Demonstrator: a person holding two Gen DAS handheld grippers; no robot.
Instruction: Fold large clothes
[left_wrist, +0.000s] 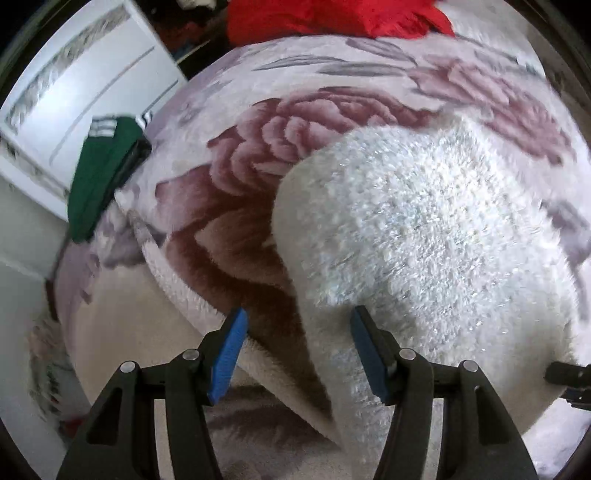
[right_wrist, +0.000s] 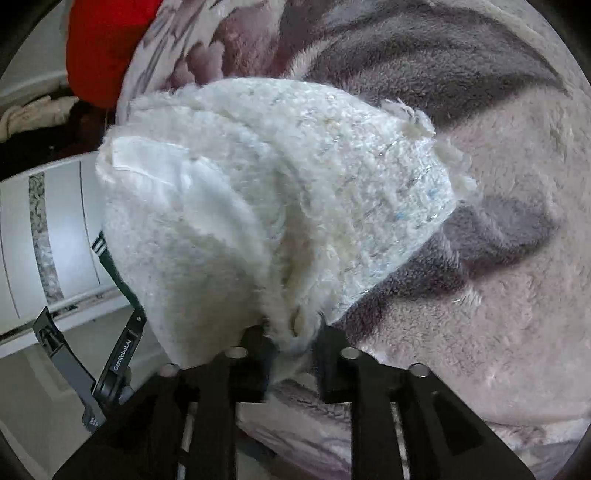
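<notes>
A white fluffy garment (left_wrist: 424, 229) lies bunched on a floral plush blanket (left_wrist: 295, 122). My left gripper (left_wrist: 297, 317) hangs open just above the garment's near left edge. Its blue pads (left_wrist: 227, 354) stand apart, with a blanket fold and the garment's rim below the gap and nothing pressed. In the right wrist view the white garment (right_wrist: 277, 184) is lifted and drapes toward the camera, its smooth lining showing on the left. My right gripper (right_wrist: 293, 334) is shut on a pinched tuft of its edge.
A red cloth (left_wrist: 332, 18) lies at the blanket's far side. A green garment with white stripes (left_wrist: 99, 173) hangs over the left edge beside white furniture (left_wrist: 74, 92). The blanket (right_wrist: 498, 258) spreads to the right. Black frame of the left tool (right_wrist: 122, 350) shows lower left.
</notes>
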